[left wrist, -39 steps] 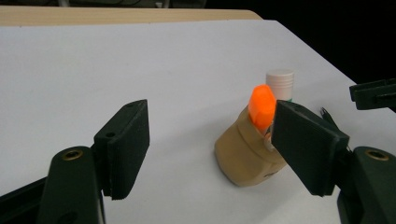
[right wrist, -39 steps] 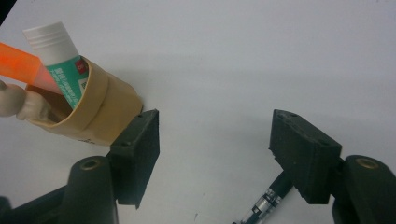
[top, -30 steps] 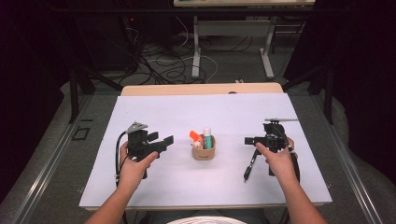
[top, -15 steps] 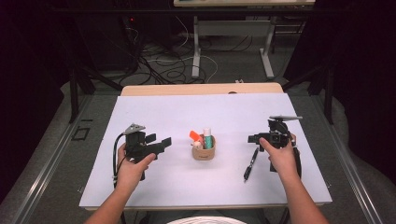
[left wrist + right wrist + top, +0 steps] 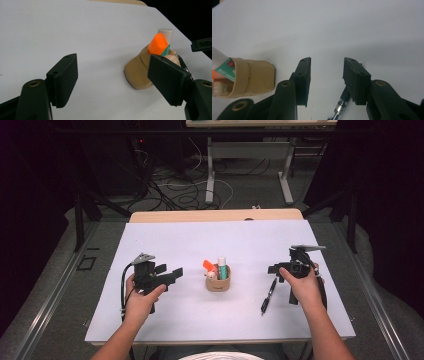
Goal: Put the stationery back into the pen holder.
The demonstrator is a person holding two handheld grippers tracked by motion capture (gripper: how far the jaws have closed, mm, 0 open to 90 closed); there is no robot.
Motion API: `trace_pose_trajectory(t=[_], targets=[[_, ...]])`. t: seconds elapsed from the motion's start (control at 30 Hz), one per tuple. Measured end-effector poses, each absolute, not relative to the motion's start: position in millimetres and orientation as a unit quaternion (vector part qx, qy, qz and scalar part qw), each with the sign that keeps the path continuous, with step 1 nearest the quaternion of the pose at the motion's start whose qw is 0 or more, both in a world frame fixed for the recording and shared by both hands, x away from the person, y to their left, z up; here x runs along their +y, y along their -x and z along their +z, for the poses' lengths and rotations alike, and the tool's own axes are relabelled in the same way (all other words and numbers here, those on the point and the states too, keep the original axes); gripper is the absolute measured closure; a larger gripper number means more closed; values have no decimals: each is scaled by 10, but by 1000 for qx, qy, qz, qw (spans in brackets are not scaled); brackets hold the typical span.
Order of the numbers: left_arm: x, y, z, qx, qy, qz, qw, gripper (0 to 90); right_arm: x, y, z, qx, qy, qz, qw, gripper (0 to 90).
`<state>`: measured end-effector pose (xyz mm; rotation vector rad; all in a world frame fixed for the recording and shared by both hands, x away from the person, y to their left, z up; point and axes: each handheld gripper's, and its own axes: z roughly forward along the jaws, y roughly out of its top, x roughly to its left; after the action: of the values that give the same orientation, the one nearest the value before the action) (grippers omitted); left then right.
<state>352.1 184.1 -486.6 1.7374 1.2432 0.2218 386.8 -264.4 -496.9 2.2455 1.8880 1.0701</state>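
A small tan cup [image 5: 218, 283] stands mid-table and holds an orange-capped marker [image 5: 207, 266] and a white-capped tube [image 5: 222, 265]. A black pen [image 5: 268, 295] lies flat on the white sheet to the cup's right. My left gripper [image 5: 172, 272] hovers left of the cup, open, with nothing between its pads. In the left gripper view the cup [image 5: 136, 72] sits beyond the right pad. My right gripper [image 5: 272, 269] is just beyond the pen. Its jaws have just been closing but stand apart and empty [image 5: 327, 67], with the pen [image 5: 339, 105] on the table below them.
The white sheet [image 5: 200, 240] covers the table, with a wooden strip [image 5: 215, 215] along its far edge. Beyond it are floor cables [image 5: 175, 190] and metal desk legs [image 5: 285, 175]. The table edges drop to a dark floor on both sides.
My right hand has drifted slightly right and away from the pen, which lies still. The left hand and the cup have not moved.
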Motion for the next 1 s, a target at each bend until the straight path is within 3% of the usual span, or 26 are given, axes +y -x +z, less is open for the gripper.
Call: trace_pose_trajectory(t=[0.23, 1.0], targets=[[1832, -3525, -4892, 509, -712, 91, 476, 247, -2686, -3861, -5061, 584, -743, 327, -17, 601], [1804, -3534, -4950, 507, -721, 88, 465, 247, -2686, -3828, -5295, 549, -791, 267, -38, 715]])
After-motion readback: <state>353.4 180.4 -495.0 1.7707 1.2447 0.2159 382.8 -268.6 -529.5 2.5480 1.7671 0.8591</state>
